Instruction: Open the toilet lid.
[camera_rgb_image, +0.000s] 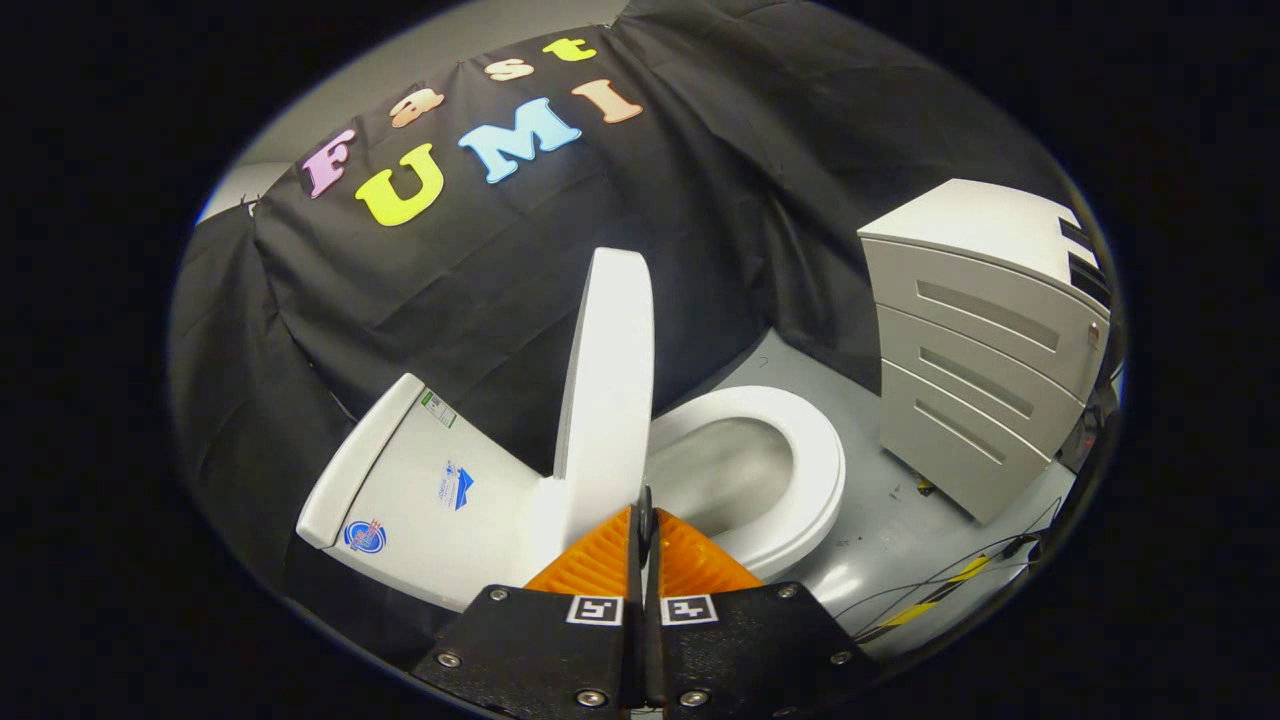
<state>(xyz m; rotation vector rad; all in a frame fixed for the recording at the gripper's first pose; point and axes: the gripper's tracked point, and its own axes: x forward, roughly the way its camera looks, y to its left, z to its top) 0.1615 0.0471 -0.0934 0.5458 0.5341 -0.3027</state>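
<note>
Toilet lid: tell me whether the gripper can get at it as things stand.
Probably yes. The gripper has its fingers closed together, right against the near edge of the raised toilet lid, with nothing between them. The seat lies off to one side.

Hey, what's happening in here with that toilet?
A person is working a hand-held claw to open a toilet. The toilet lid already stands raised, seen nearly edge-on, just ahead of the claw's fingers, and the seat is down around the bowl. The two fingers are closed against each other with nothing visibly gripped between them. The tank sits beside the lid, and a grey drawer cabinet stands on the floor beyond the bowl.
</note>
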